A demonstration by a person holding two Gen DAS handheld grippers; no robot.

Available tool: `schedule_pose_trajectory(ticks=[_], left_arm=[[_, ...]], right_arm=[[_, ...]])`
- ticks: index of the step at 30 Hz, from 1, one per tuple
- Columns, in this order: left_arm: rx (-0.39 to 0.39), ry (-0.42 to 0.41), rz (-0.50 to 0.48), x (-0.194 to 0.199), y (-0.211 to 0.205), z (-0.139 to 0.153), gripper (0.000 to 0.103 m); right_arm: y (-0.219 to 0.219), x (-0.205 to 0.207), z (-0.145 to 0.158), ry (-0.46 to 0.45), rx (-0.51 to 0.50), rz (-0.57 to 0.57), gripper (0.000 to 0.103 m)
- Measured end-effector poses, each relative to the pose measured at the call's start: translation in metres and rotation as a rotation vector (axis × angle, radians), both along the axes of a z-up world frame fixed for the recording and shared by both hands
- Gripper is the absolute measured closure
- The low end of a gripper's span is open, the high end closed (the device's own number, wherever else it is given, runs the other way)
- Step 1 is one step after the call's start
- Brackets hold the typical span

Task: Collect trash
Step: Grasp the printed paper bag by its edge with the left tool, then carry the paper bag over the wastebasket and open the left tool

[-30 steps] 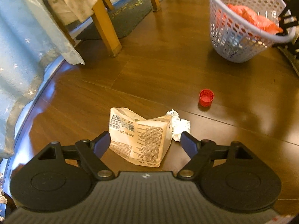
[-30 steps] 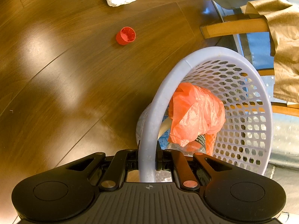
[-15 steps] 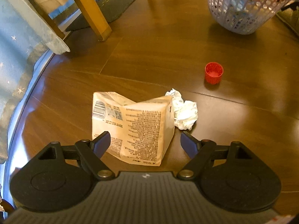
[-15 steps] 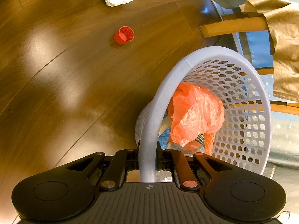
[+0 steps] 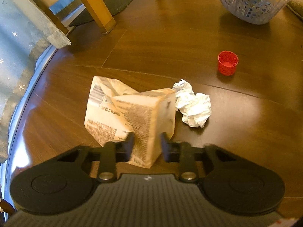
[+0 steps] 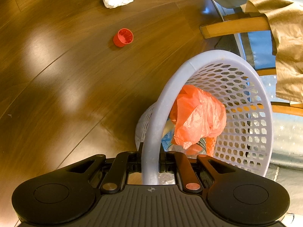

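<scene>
My left gripper (image 5: 146, 147) was low over the wooden floor (image 5: 170, 43), and its two fingers stood on either side of the near corner of a crumpled paper package (image 5: 132, 117); the jaws were narrowed around this corner, but the motion blur did not let me tell if they really pressed it. Just beside the package, touching its right edge, lay a crumpled white tissue (image 5: 193, 106). Further from the package, toward the basket, a red bottle cap (image 5: 227, 63) stood on the floor with its open side up. My right gripper (image 6: 150, 162) was clamped on the rim of the white perforated laundry basket (image 6: 246, 87), one finger inside and one outside the wall. Inside this basket was an orange plastic bag (image 6: 198, 115). Behind the package stood a wooden chair leg (image 5: 94, 5).
</scene>
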State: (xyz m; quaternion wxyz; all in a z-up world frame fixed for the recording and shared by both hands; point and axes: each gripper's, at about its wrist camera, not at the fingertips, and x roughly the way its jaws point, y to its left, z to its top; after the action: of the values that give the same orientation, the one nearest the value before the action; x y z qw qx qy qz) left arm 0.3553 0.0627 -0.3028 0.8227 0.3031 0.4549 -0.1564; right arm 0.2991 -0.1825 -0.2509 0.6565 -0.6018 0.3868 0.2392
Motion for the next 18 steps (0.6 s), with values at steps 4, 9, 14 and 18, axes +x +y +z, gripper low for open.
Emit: schedule_pose_trajectory(ticks=[4, 9, 14, 18], left_arm=[[-0.008, 0.006, 0.007, 0.000, 0.005, 0.003, 0.101], [-0.016, 0.005, -0.006, -0.005, 0.007, 0.011, 0.103], [-0.022, 0.005, -0.025, -0.011, 0.006, 0.026, 0.103], [-0.034, -0.002, -0.030, -0.014, 0.005, 0.045, 0.103]], right_arm=[[0.001, -0.001, 0.000, -0.001, -0.003, 0.003, 0.097], [0.002, 0.000, 0.000, 0.001, -0.002, 0.000, 0.097], [0.003, -0.003, -0.001, 0.001, -0.012, 0.010, 0.097], [0.004, -0.003, -0.001, 0.001, -0.010, 0.014, 0.097]])
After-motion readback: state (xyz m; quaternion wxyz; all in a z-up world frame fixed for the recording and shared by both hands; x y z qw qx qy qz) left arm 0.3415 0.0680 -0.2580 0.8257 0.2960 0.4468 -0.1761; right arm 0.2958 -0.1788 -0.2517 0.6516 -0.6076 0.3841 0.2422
